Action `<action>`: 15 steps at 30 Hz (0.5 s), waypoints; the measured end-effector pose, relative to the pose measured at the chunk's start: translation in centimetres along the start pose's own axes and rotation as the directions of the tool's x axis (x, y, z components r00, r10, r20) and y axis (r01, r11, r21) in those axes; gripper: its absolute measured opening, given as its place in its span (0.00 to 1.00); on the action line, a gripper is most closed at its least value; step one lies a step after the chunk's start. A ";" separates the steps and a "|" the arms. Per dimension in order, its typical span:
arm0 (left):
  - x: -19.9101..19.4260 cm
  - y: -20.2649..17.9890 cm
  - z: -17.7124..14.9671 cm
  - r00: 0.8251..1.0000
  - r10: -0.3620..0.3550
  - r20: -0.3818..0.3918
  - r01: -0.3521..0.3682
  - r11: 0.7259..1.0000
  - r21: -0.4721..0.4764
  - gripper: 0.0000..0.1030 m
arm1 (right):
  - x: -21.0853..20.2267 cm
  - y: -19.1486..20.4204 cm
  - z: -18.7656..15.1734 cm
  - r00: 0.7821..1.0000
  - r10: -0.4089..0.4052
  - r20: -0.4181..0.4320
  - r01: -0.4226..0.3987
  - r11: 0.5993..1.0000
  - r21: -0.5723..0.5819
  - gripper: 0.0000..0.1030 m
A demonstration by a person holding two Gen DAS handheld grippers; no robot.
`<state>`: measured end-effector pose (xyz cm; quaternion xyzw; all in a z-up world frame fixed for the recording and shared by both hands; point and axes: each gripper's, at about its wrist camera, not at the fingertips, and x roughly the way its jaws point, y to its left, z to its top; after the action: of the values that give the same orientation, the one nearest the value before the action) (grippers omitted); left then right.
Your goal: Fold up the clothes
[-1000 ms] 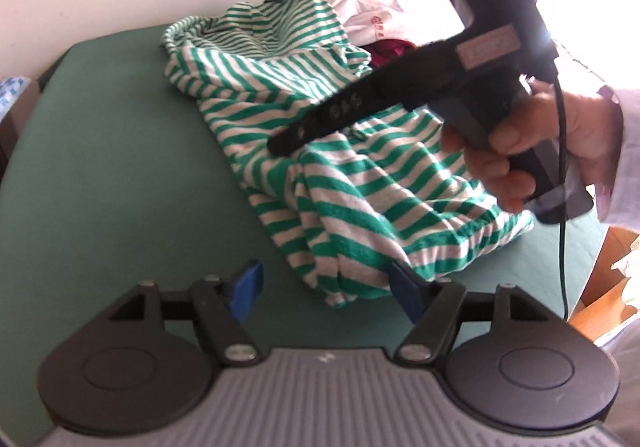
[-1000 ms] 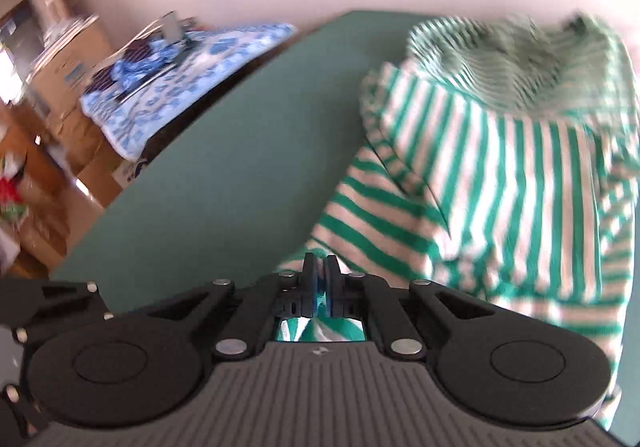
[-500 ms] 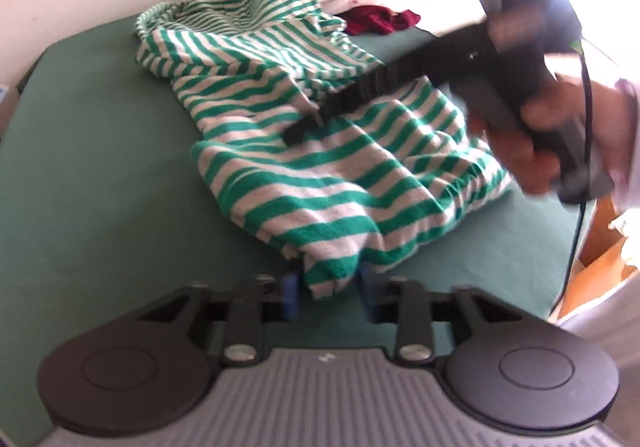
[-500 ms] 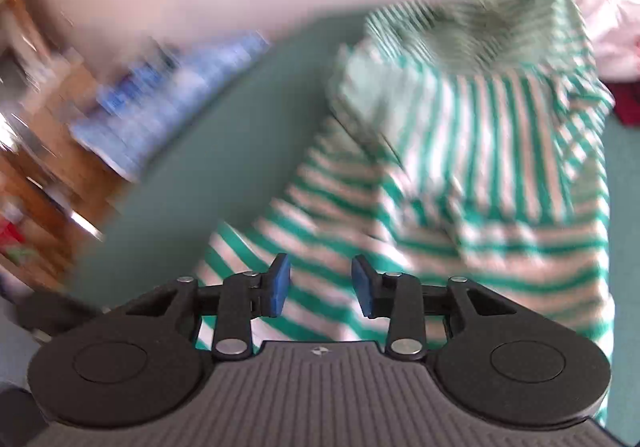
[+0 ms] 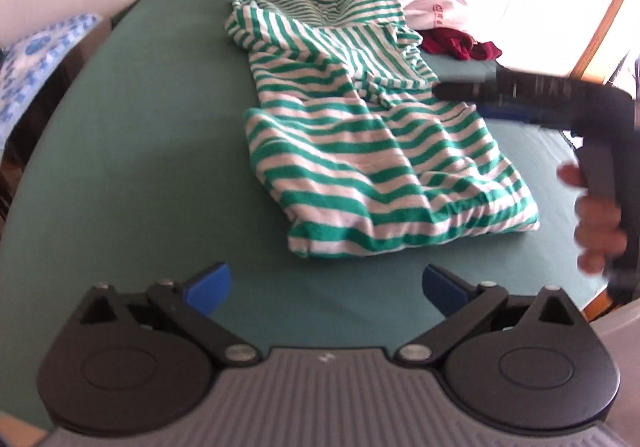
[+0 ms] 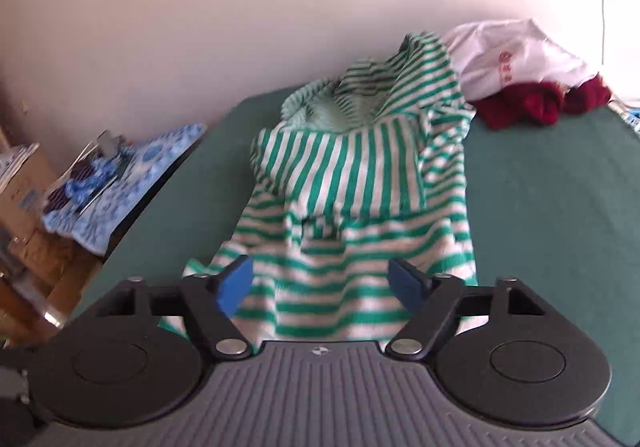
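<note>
Both claws let go since a second ago: right claw was clenched on the striped hem, left had the hem between its pads; garment now lies free and both have pulled back.

Left wrist view: left claw (image 5: pixel 325 289) tilted down over bare green desk (image 5: pixel 132 175), lower centre of frame. Jaws wide and opening, nothing between them, hem just beyond the pads. Green-and-white striped garment (image 5: pixel 360 151) lies folded lengthwise, centre of frame, hood end at top. Right claw (image 5: pixel 480 99) enters from right edge, blurred, pointing left over the garment's right side; a hand (image 5: pixel 596 219) wraps its grip. White cloth (image 5: pixel 436 7) and dark red cloth (image 5: pixel 460 45) at upper right.

Right wrist view: right claw (image 6: pixel 322 287) angled down, lower centre. Jaws released and opening; striped cloth (image 6: pixel 360 183) shows between the pads but they don't press it. Blue patterned cloth (image 6: pixel 132 171) at left.
</note>
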<state>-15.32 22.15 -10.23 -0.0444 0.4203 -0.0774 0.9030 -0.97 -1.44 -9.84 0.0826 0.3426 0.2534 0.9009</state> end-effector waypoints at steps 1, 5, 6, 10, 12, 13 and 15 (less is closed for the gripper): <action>-0.6 -0.5 0.6 0.999 0.032 0.042 -0.032 0.999 0.013 0.85 | -0.1 -0.2 -0.2 1.000 0.015 -0.003 -0.015 1.000 -0.010 0.45; -1.1 -0.9 3.6 0.977 0.085 0.195 -0.075 0.995 -0.059 0.99 | 0.5 -1.4 -0.9 1.000 0.030 -0.001 -0.030 0.999 0.014 0.38; -0.2 -1.0 4.7 0.982 0.073 0.173 -0.065 0.996 -0.055 0.99 | 0.3 -1.5 -1.1 1.000 0.023 -0.002 -0.023 0.999 0.027 0.37; 4.2 -2.8 8.1 0.989 0.113 0.093 -0.121 0.989 0.089 0.80 | 0.5 -3.0 -1.3 0.999 0.032 -0.043 -0.028 0.997 0.076 0.36; 6.4 -3.6 8.0 0.986 0.140 0.089 -0.152 0.976 0.154 0.84 | 1.4 -3.6 -1.2 0.997 0.040 -0.072 -0.035 0.996 0.077 0.35; 7.7 -3.7 7.9 0.993 0.112 0.045 -0.118 0.979 0.166 0.82 | 2.0 -3.8 -1.2 0.994 0.045 -0.096 -0.040 0.998 0.058 0.31; 9.7 -4.4 7.2 0.997 0.083 0.007 -0.083 0.977 0.195 0.65 | 3.2 -4.0 -1.6 0.990 0.007 -0.143 -0.004 1.000 0.021 0.26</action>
<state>-4.11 16.18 -12.27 0.0621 0.4126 -0.0806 0.9052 1.59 -3.24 -14.13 0.0743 0.4085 0.2576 0.8725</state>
